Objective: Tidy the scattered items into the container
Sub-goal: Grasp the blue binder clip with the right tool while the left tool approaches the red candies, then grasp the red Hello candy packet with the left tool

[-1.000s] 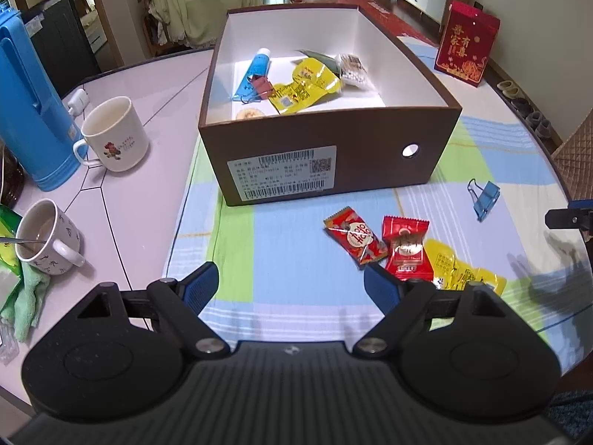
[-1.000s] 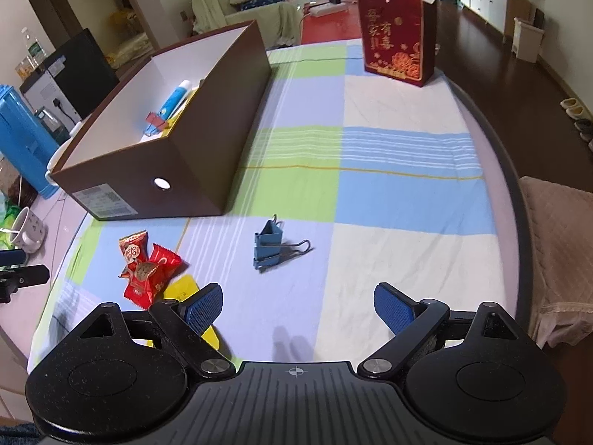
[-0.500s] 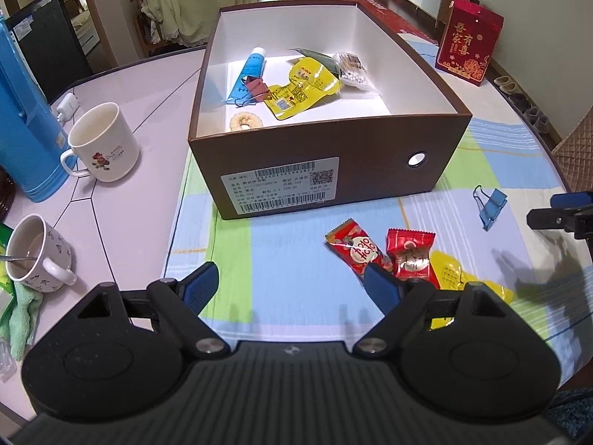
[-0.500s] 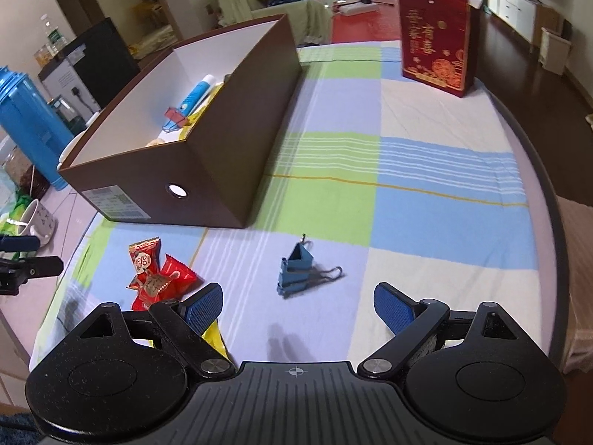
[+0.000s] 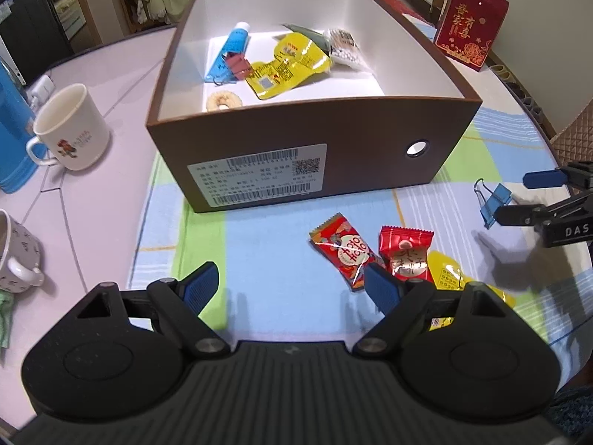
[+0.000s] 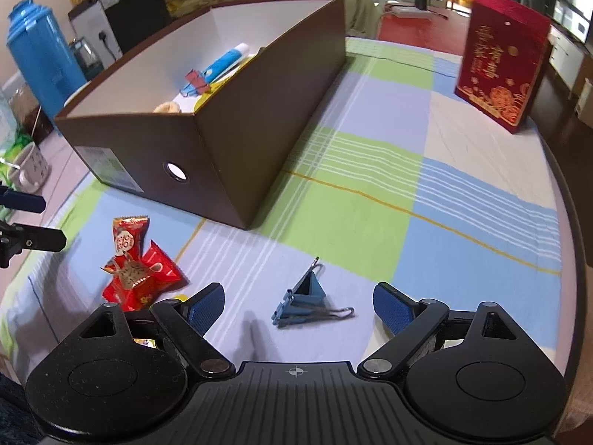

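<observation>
On the checked tablecloth, the left gripper hangs with jaws apart by two glossy red candy wrappers, just short of the brown cardboard box. Near the cloth's right edge, the right gripper straddles a blue metal binder clip, jaws wide (best closed squarely across its folded body, not the springy wire handles).

Boxes: one brown box
Red snack packets: two
Yellow pouches: two
Binder clips: two
Mugs: two
</observation>
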`<state>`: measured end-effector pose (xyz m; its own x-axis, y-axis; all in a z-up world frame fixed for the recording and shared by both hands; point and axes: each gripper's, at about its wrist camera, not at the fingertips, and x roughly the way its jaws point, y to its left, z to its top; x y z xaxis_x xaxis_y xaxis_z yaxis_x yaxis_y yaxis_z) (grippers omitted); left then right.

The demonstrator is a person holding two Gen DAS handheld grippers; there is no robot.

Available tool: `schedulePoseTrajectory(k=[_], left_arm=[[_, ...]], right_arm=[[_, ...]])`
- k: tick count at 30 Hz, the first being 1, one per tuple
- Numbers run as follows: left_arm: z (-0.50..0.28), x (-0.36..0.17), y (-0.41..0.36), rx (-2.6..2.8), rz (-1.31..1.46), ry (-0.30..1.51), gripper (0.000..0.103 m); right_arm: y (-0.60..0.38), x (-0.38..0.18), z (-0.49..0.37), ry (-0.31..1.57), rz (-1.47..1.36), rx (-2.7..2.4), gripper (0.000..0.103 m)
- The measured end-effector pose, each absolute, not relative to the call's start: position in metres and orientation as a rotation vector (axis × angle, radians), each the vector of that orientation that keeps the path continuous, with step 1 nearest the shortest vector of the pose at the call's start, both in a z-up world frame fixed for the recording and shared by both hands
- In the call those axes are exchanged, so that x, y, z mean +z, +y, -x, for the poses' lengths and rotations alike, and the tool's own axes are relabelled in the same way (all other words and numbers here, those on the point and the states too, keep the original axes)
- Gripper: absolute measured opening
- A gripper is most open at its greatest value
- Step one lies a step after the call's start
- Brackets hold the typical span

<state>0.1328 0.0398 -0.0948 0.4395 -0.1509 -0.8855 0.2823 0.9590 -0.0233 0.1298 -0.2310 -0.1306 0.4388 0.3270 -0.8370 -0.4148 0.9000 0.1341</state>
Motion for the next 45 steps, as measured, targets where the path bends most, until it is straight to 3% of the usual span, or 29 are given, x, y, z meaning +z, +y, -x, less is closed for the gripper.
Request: schedulePoseTrajectory(k=[7, 9, 10, 13, 15, 16, 25, 30, 33, 42, 45], left_arm=[[-0.145, -0.117, 0.029, -0.309, -0.097, 1.125, 0.083], [-0.150, -0.122, 0.028, -0.313, -0.078, 1.137, 0.082], [-0.151, -0.123, 0.027, -0.317, -0.074, 1.138, 0.082], [-0.155, -0.127, 0.024, -0.326, -0.079, 1.140, 0.082], [-0.157, -0.129, 0.023, -0.332, -0.077, 1.143, 0.081], [-0.157, -0.130, 0.023, -0.333, -0.073, 1.142, 0.079], [-0.170, -0.143, 0.023, -0.308, 0.013, 1.158, 0.060], [-0.175, -0.148, 0.011, -0.316, -0.002, 1.143, 0.057], [-0.170, -0.149, 0.003, -0.316, -0.092, 1.118, 0.045], [-0.137, -0.151, 0.004, -0.386, -0.212, 1.084, 0.045], [-0.126, -0.151, 0.009, -0.398, -0.234, 1.073, 0.035]], right_arm=[[-0.223, -0.144, -0.138, 1.016, 0.151, 0.487, 0.090], [-0.223, -0.146, -0.140, 1.020, 0.158, 0.495, 0.074], [-0.223, -0.149, -0.142, 1.035, 0.152, 0.508, 0.058], [-0.223, -0.156, -0.142, 1.055, 0.169, 0.507, 0.057], [-0.221, -0.156, -0.138, 1.033, 0.206, 0.498, 0.031], [-0.221, -0.154, -0.138, 1.039, 0.197, 0.498, 0.025], [-0.227, -0.141, -0.135, 1.021, 0.147, 0.451, 0.024], [-0.227, -0.141, -0.135, 1.029, 0.141, 0.435, 0.024], [-0.228, -0.140, -0.132, 1.026, 0.140, 0.432, 0.024], [-0.229, -0.145, -0.121, 1.047, 0.142, 0.419, 0.024], [-0.228, -0.146, -0.116, 1.046, 0.146, 0.416, 0.024]])
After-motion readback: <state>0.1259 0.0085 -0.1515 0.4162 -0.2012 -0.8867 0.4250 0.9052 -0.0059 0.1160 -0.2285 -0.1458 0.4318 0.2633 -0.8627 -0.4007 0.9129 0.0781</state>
